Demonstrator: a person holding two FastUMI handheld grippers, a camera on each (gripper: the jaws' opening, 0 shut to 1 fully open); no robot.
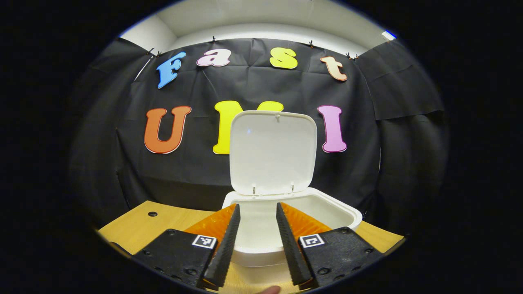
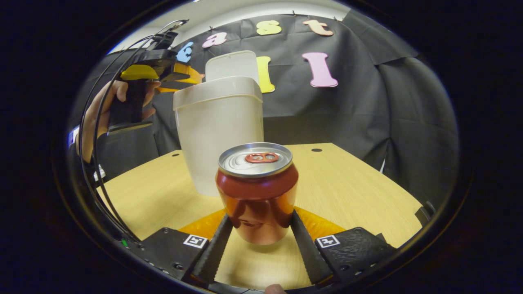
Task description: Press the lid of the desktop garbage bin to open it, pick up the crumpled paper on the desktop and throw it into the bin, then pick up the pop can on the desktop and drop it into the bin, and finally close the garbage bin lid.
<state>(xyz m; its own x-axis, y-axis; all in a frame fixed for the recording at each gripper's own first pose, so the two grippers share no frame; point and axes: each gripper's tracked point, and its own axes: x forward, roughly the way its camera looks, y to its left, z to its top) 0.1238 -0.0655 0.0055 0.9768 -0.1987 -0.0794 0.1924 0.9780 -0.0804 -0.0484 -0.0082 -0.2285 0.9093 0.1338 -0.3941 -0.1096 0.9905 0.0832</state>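
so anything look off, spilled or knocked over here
Nothing stands out. The bin stands upright on the table with its lid raised. The can is upright and undented between the right tongs. The left tongs hang open over the bin's mouth.

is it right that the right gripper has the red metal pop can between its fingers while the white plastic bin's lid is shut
Not quite: the white plastic bin's lid stands open, as the left gripper view shows. The rest holds: the right gripper has the red metal pop can between its fingers.
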